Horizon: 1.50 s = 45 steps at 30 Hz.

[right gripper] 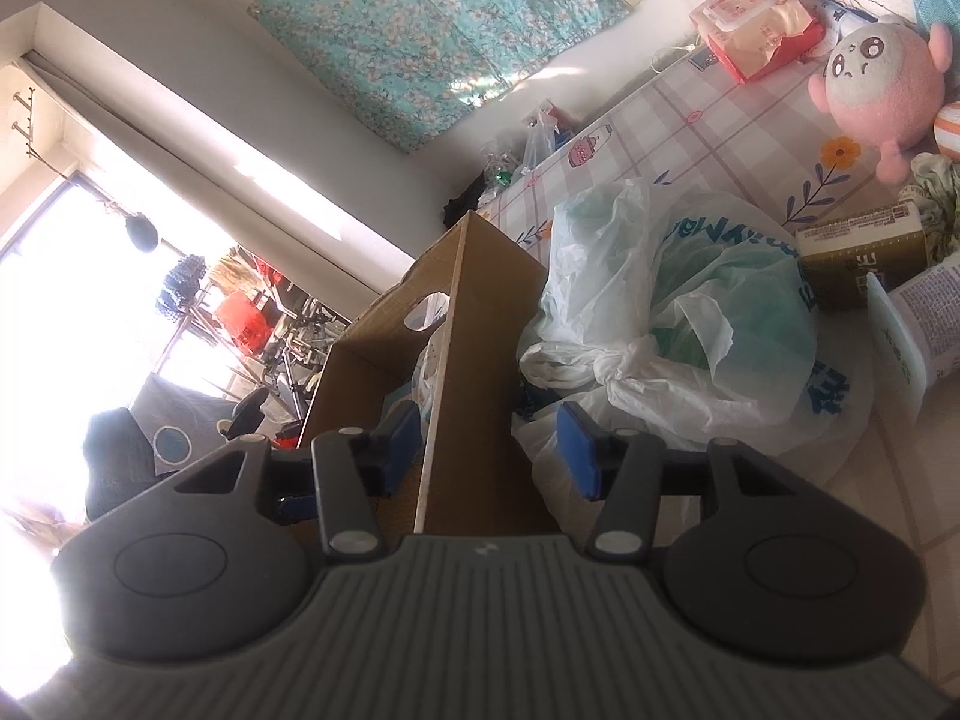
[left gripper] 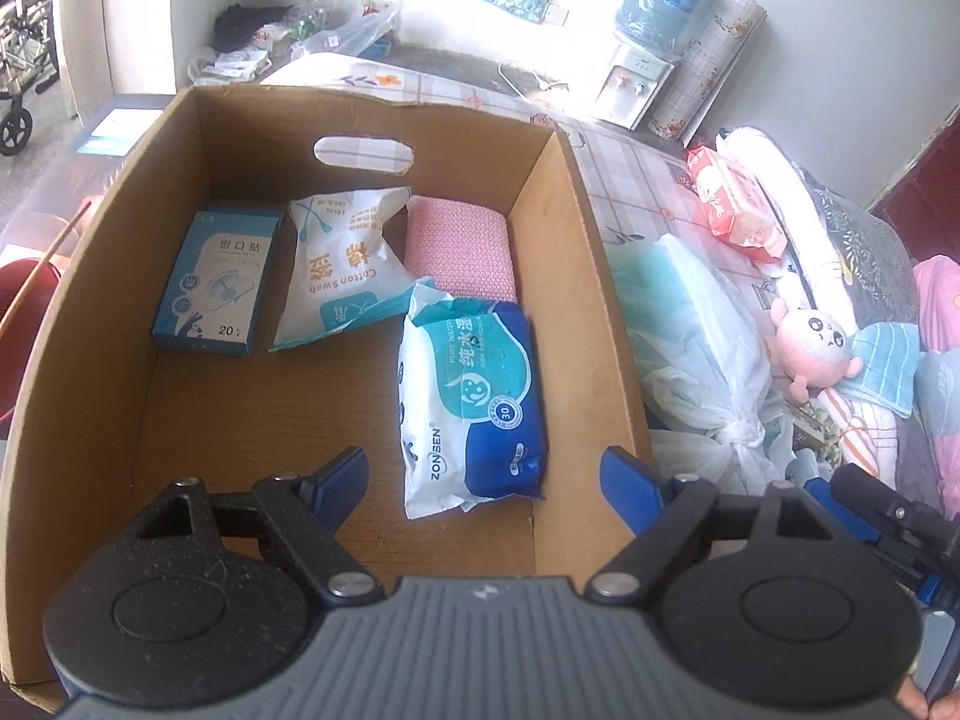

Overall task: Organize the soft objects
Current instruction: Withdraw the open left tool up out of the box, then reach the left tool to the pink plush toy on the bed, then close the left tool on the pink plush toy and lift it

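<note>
The tied white plastic bag [right gripper: 672, 324] lay just ahead-right of the half-open, empty right gripper [right gripper: 489, 450]; the wide-open, empty left gripper [left gripper: 483, 480] hovered over the brown cardboard box [left gripper: 90, 312].

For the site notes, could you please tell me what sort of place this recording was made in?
Most likely a lived-in home room, not a lab or warehouse. A white water dispenser with a blue bottle stands by the wall, a teal floral cloth hangs on it, and a pink round plush toy lies on the flower-patterned checked tablecloth.
</note>
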Each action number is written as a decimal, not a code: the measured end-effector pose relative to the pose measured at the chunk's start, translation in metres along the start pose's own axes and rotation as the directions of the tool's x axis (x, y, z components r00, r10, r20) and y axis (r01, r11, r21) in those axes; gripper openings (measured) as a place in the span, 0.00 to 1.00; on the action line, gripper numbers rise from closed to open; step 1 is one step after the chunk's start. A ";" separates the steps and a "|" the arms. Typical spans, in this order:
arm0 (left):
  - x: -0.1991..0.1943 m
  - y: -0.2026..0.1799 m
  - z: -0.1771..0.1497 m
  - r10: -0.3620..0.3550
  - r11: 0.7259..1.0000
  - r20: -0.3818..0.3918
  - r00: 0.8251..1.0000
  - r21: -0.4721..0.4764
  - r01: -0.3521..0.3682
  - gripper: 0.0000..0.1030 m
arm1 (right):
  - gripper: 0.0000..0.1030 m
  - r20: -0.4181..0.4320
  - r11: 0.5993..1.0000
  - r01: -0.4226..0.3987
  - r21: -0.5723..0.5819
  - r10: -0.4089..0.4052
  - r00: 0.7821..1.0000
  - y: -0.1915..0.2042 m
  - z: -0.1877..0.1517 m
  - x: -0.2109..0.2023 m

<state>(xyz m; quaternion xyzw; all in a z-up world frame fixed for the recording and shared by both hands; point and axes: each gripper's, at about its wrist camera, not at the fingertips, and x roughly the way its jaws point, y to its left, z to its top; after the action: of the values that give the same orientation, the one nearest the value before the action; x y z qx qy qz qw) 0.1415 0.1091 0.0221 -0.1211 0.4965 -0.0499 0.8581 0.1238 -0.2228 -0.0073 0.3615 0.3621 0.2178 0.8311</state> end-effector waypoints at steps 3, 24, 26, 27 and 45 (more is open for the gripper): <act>-0.015 -0.017 0.000 0.012 0.999 0.056 0.998 0.041 -0.014 0.85 | 0.49 0.019 1.000 -0.004 0.004 0.004 1.000 -0.005 0.000 -0.010; 0.025 -0.195 0.033 -0.164 0.937 0.051 0.985 0.321 0.139 0.88 | 0.57 0.218 0.980 0.196 0.009 -0.194 0.957 -0.061 0.024 -0.074; 0.040 -0.219 0.043 -0.192 0.919 0.020 0.981 0.354 0.173 0.88 | 0.58 0.260 0.968 0.252 0.001 -0.244 0.934 -0.068 0.035 -0.078; 0.047 -0.228 0.047 -0.203 0.913 0.007 0.979 0.362 0.187 0.88 | 0.58 0.280 0.959 0.282 0.001 -0.271 0.921 -0.072 0.041 -0.079; 0.244 -0.334 0.127 -0.274 0.924 -0.361 0.892 0.157 0.348 0.88 | 0.67 0.216 0.889 0.456 0.043 -0.454 0.864 -0.178 0.153 0.016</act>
<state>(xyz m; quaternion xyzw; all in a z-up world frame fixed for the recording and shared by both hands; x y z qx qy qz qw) 0.3848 -0.2436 -0.0361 -0.0947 0.5993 -0.2608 0.7509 0.2684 -0.3954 -0.0768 0.2838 0.3417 -0.0241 0.8956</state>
